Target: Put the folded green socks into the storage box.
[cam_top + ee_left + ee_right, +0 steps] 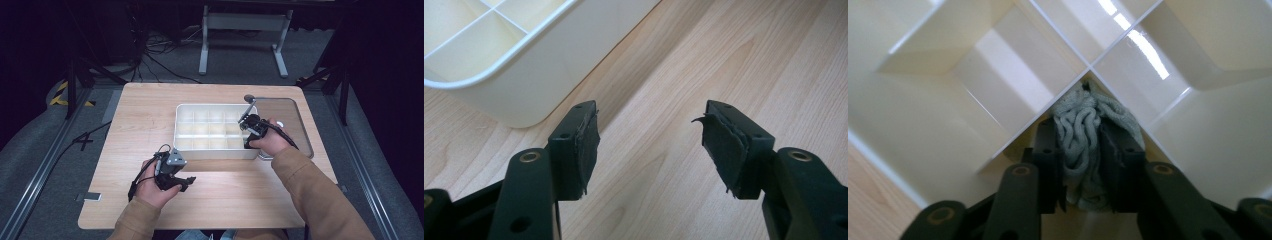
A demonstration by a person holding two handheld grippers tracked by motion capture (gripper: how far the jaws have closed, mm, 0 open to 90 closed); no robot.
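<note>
Dark flooring and black curtains ring your wooden table (150, 125), with loose cables and a grey metal stand on the floor behind it. On the table sits a white divided tray (186, 131), its compartments laid out in a grid, and just to its right lies a clear lid (295, 120) with a rounded rim.

Your right gripper (248, 134) points down into the tray at its near right end. In the right gripper view, a bunched pale green cloth (1083, 135) sits between its two black pads — both pads press against the fabric, so the jaws are clamped on it. The cloth is crumpled into folds and pushed into the corner of one compartment, right where two dividers cross, with the top of the bundle touching that crossing.

Your left gripper (181, 182) rests low over the bare wood near the front edge, well apart from the right one and just in front of the tray's near left corner. In the left gripper view its jaws stand wide apart with nothing between them — you see plain tabletop in the gap, and the tray's rounded corner (499, 75) lies just beyond the pads (584, 145). The pad facings look frayed at their edges.
</note>
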